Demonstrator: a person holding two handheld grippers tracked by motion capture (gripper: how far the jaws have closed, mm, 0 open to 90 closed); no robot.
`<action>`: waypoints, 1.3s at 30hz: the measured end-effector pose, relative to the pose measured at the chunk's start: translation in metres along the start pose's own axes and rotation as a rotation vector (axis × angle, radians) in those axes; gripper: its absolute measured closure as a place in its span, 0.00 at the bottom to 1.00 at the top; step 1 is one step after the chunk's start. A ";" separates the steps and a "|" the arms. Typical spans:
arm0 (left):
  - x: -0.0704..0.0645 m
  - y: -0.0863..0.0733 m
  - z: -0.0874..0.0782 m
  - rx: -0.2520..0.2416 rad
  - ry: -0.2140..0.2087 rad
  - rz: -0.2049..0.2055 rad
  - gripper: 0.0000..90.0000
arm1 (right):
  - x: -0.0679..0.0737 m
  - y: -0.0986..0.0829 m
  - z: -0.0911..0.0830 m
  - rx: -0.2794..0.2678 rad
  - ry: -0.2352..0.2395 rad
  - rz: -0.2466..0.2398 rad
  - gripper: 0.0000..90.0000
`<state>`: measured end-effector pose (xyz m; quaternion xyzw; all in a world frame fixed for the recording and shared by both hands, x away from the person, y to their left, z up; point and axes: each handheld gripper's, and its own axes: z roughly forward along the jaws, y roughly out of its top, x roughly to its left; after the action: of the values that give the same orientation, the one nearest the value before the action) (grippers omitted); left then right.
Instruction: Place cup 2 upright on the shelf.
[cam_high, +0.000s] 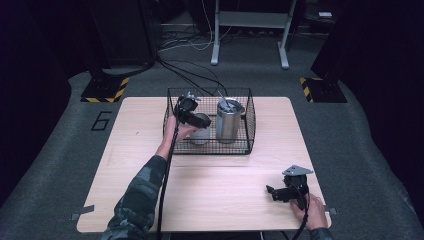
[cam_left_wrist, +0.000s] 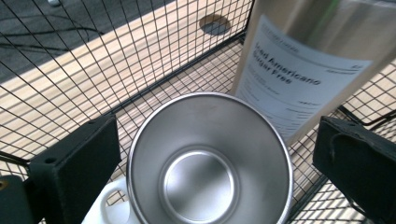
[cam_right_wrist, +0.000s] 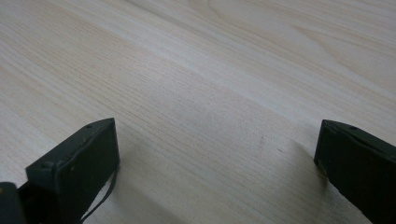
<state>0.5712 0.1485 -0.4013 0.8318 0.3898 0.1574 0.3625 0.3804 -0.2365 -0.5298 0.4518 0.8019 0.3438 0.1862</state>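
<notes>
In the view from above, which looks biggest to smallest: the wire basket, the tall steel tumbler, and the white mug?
1. Basket, by far the largest; it holds the other two.
2. Tumbler, clearly taller than the mug.
3. Mug, smallest, though the left gripper hides part of it.

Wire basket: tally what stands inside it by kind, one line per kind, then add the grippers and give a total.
Steel mug with white outer wall and handle: 1
Tall steel tumbler with a printed label: 1
Wire basket itself: 1
Grippers: 2, the left gripper open around the mug, the right gripper open over the table
Total: 5
</notes>
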 end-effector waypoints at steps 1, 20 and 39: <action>0.000 0.000 -0.001 -0.006 -0.002 0.000 0.00 | 0.000 0.000 0.000 0.000 0.000 -0.002 0.00; -0.034 -0.009 -0.053 -0.131 -0.028 0.085 0.00 | 0.000 0.000 0.000 0.000 0.000 0.000 0.00; -0.060 -0.061 -0.101 -0.192 -0.003 0.133 0.00 | 0.000 0.000 0.000 0.001 -0.005 -0.003 0.00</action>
<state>0.4455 0.1777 -0.3749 0.8175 0.3163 0.2166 0.4299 0.3806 -0.2365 -0.5300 0.4514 0.8024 0.3419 0.1885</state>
